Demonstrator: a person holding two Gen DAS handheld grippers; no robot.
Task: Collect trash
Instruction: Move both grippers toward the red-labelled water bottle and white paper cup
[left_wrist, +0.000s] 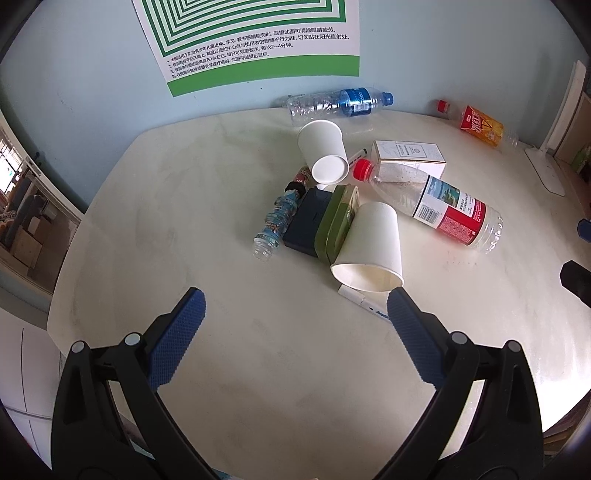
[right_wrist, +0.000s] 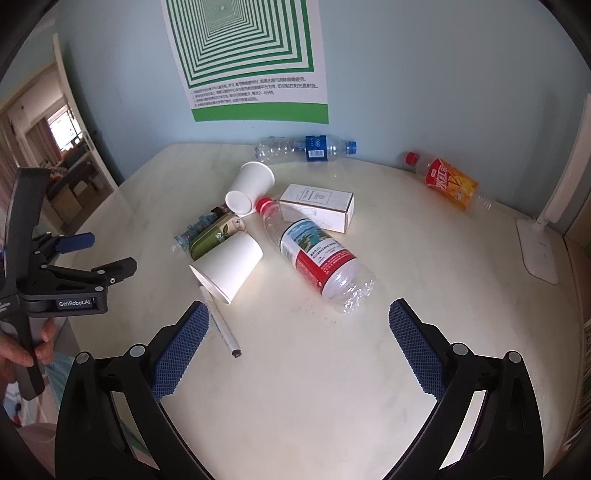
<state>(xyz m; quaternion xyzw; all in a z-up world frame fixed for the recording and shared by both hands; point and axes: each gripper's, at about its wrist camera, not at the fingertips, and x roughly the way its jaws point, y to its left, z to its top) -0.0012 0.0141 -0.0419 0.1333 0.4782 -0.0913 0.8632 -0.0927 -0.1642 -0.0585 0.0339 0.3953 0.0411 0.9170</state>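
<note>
Two grippers, both with jaws spread wide, nothing pinched: left gripper (left_wrist: 295, 304), right gripper (right_wrist: 297, 315), both over bare near part of table (right_wrist: 314, 387). Trash heaped mid-table: near paper cup (right_wrist: 231, 267) on side, red-label bottle (right_wrist: 317, 254) just beside, green tin (right_wrist: 212, 240) touching cup. Left view alone shows dark box (left_wrist: 304, 225) under tin; right view alone shows whole marker (right_wrist: 221, 325) and person's hand (right_wrist: 22, 347) holding left gripper
</note>
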